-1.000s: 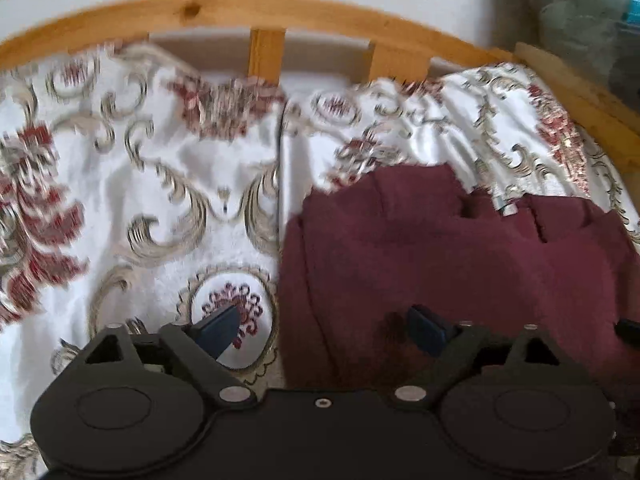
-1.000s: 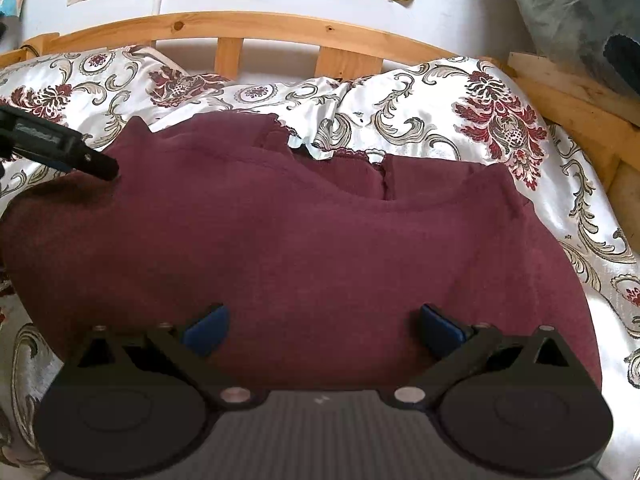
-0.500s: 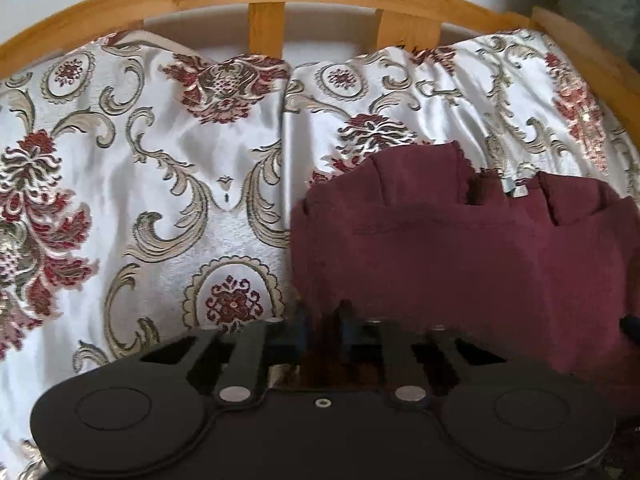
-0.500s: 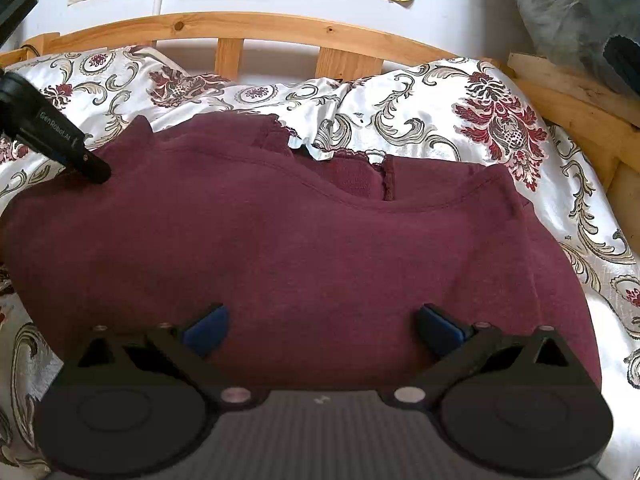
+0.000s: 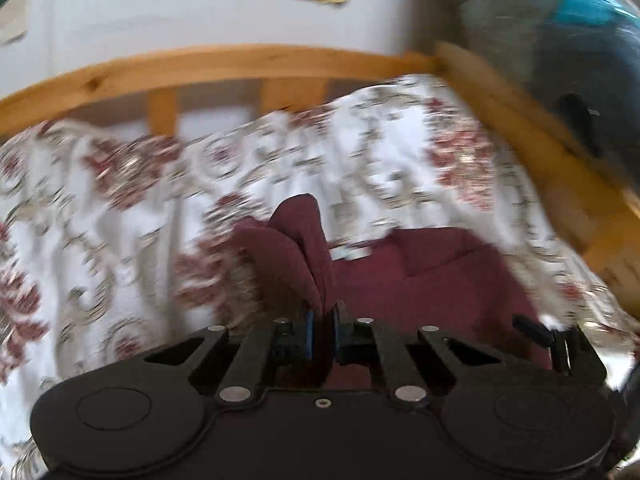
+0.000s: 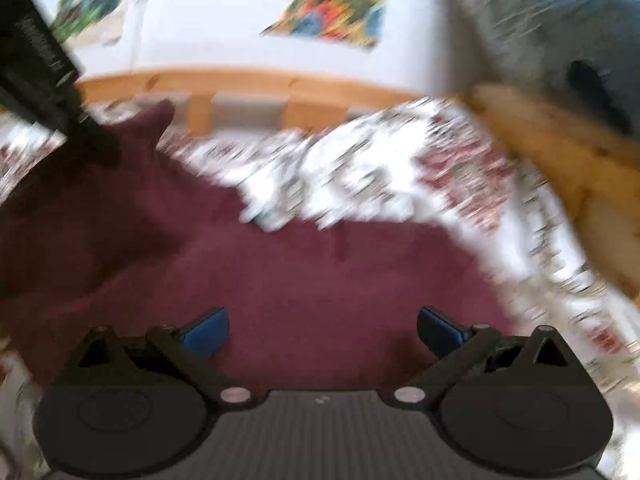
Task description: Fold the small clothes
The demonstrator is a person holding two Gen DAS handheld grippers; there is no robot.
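Observation:
A maroon garment lies spread on the patterned bedspread. My left gripper is shut on the garment's left edge and holds a fold of it raised off the bed. In the right wrist view the left gripper shows at the upper left with the cloth lifted under it. My right gripper is open, its blue pads wide apart over the garment's near part; it holds nothing. Both views are blurred by motion.
A curved wooden headboard runs behind the bedspread. A wooden side rail is on the right, with a grey and blue bag beyond it. Colourful posters hang on the white wall.
My left gripper closed on the garment's left edge, then lifted it up and swung right. The right gripper stayed open and tilted upward over the garment.

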